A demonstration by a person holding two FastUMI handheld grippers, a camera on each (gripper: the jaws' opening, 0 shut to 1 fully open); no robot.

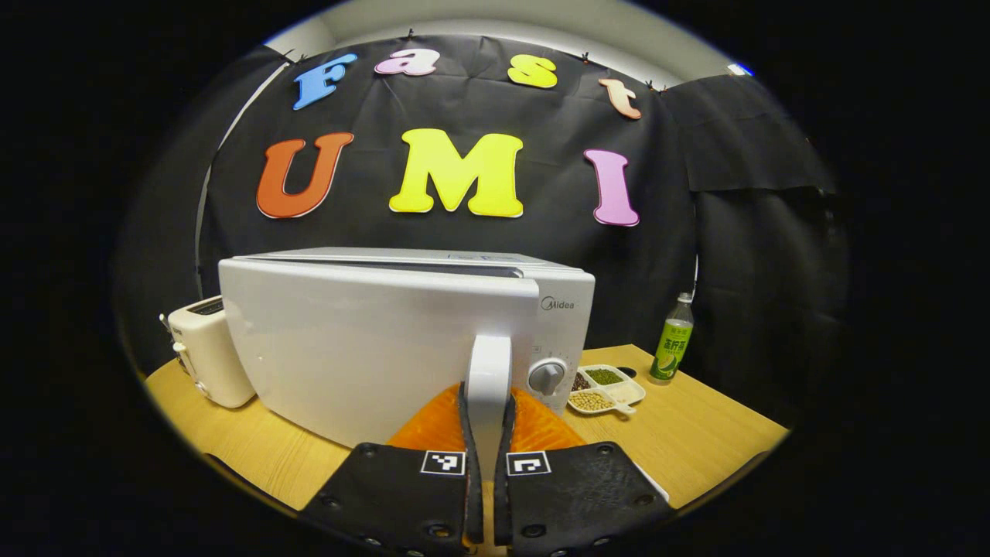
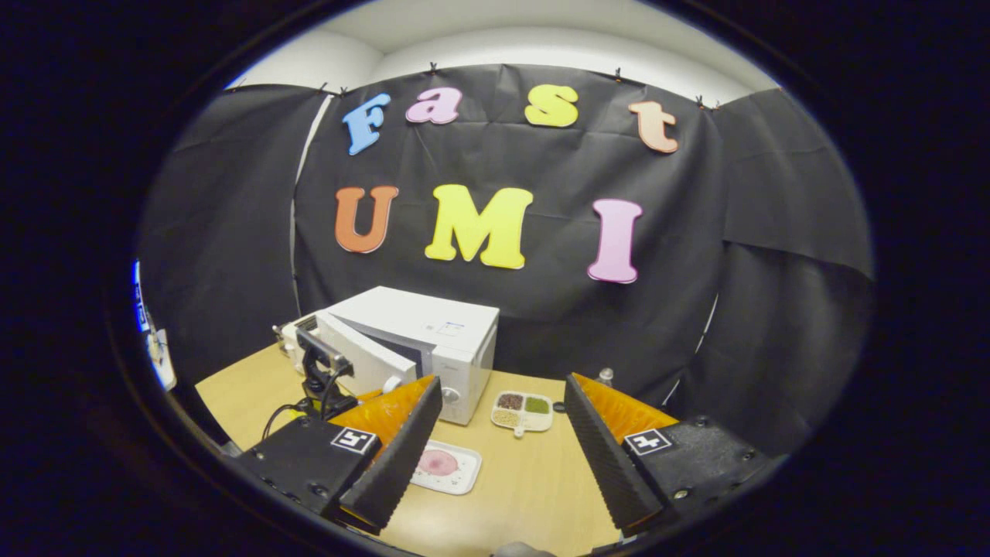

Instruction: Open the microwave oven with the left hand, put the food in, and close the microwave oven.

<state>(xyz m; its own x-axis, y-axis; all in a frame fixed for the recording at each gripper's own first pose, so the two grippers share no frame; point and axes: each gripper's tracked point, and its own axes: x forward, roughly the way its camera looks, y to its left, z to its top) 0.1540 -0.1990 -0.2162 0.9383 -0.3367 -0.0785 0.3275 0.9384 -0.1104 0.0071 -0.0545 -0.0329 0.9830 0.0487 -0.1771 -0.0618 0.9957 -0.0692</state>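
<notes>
Microwave (image 1: 402, 340) sits far left on the table (image 1: 696, 441), door (image 1: 371, 348) swung partly open. Left gripper (image 1: 488, 433) pinches the door handle (image 1: 489, 379). Right gripper (image 2: 503, 456) hangs spread above the table, food plate (image 2: 445, 466) near its left finger.

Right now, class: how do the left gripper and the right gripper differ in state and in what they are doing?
The left gripper is shut on the microwave door handle; the right gripper is open and holds nothing. The left gripper is at the microwave door, which stands ajar; the right gripper hovers above the table, apart from the food plate.
</notes>
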